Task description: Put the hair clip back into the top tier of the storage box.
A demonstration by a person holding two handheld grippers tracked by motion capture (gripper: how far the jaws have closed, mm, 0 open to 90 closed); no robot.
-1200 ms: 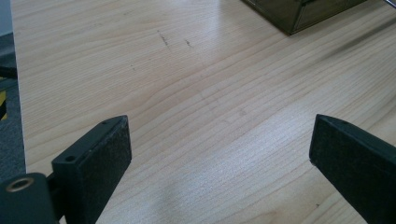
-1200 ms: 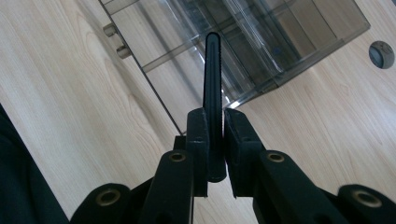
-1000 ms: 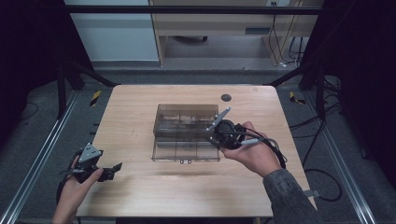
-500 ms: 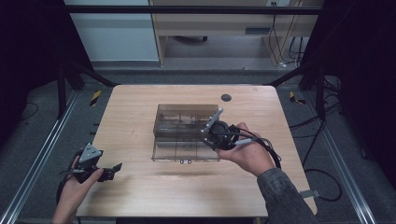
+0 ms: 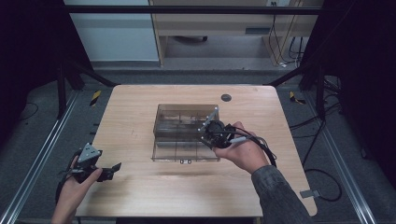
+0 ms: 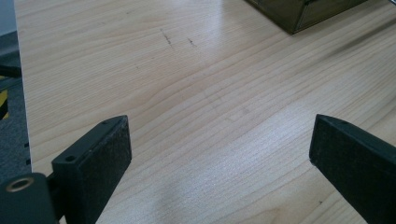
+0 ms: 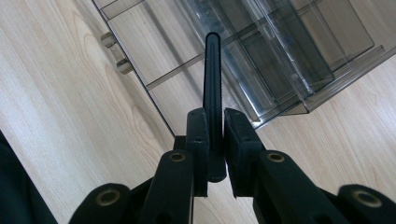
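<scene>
A smoky clear organizer box (image 5: 161,122) lies mid-table with its lid (image 5: 168,151) folded flat toward me and two small latches (image 7: 116,52) on the lid's edge. My right gripper (image 5: 206,136) hovers over the box's right side, shut on a thin black ribbed strip (image 7: 212,70). The strip sticks out past the pads, over the lid (image 7: 140,32) and the divided compartments (image 7: 280,56). My left gripper (image 5: 111,169) rests near the table's front left corner. Its jaws (image 6: 219,140) are wide apart over bare wood.
A small dark round disc (image 5: 226,97) sits on the table behind the box. The right gripper's cable (image 5: 264,150) trails off toward the table's right edge. Metal rails (image 5: 42,154) run along both sides on the floor.
My right gripper has edged a little to the left over the box, still clamping the strip. The left gripper has stayed put.
</scene>
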